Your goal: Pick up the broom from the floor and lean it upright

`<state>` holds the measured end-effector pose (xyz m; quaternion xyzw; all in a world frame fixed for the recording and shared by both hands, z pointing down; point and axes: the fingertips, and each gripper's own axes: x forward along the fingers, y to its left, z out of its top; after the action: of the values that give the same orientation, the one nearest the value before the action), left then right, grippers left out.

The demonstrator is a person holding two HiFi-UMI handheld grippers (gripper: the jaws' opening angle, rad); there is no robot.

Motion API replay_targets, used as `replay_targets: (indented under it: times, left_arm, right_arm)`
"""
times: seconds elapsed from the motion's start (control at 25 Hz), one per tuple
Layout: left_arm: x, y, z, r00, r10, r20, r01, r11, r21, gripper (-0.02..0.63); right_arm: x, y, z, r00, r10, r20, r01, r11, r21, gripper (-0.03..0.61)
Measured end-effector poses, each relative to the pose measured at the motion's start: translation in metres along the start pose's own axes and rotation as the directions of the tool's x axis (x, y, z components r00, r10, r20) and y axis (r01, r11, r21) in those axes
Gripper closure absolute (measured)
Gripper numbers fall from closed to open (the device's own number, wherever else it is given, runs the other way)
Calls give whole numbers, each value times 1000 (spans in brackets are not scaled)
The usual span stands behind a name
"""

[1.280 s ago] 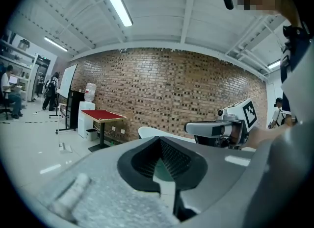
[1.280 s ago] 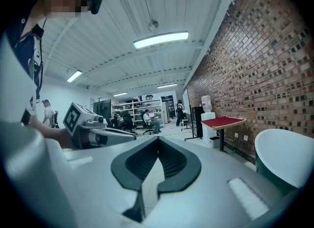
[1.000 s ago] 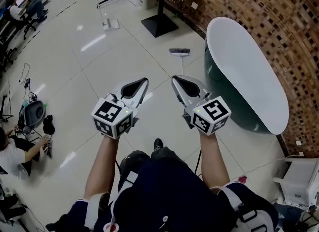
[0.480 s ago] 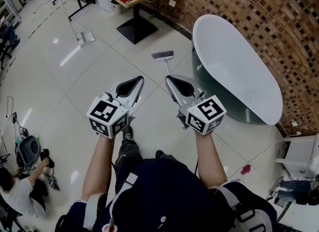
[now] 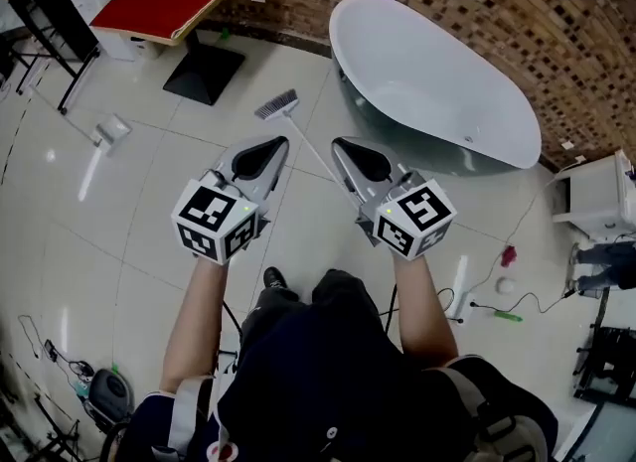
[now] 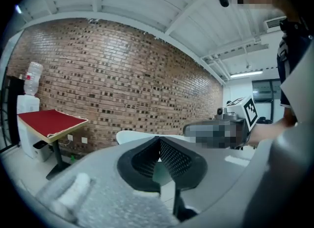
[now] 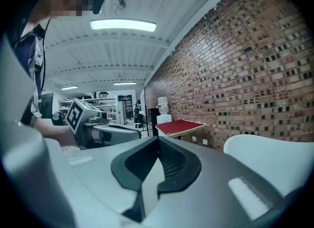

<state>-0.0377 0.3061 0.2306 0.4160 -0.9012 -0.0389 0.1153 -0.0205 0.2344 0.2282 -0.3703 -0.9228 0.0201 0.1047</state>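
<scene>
Head view: the broom (image 5: 278, 105) lies flat on the floor (image 5: 129, 212) near the bathtub (image 5: 437, 63), and its handle shows between the left claw (image 5: 279, 143) and the right claw (image 5: 341, 144), both held above it.

Left gripper view: the left claw's (image 6: 158, 139) 2 jaws are pressed together, empty.

Right gripper view: the right claw's (image 7: 158, 139) jaws also meet, empty.
</scene>
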Motion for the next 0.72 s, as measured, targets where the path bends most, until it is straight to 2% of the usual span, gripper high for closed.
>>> replay_targets:
  times: [0.12, 0.28, 0.52, 0.64, 0.72]
  left_arm:
    - [38, -2, -5, 994, -100, -31, 101, 995, 5, 612]
    - [92, -16, -14, 975, -208, -78, 212, 977, 35, 612]
    - [153, -41, -22, 951, -269, -152, 286, 952, 104, 612]
    - [180, -56, -17, 929, -327, -172, 350, 928, 129, 612]
    - [198, -69, -14, 903, -386, -189, 414, 899, 141, 612]
  right_arm:
    - [-13, -31, -11, 994, -104, -17, 105, 994, 36, 577]
    - [-34, -82, -22, 978, -209, 0, 208, 975, 82, 577]
    - [-61, -141, -19, 949, -305, 74, 293, 946, 138, 577]
    - [-81, -165, -12, 925, -368, 92, 353, 924, 146, 577]
    - [-99, -179, -12, 897, -432, 98, 413, 895, 168, 577]
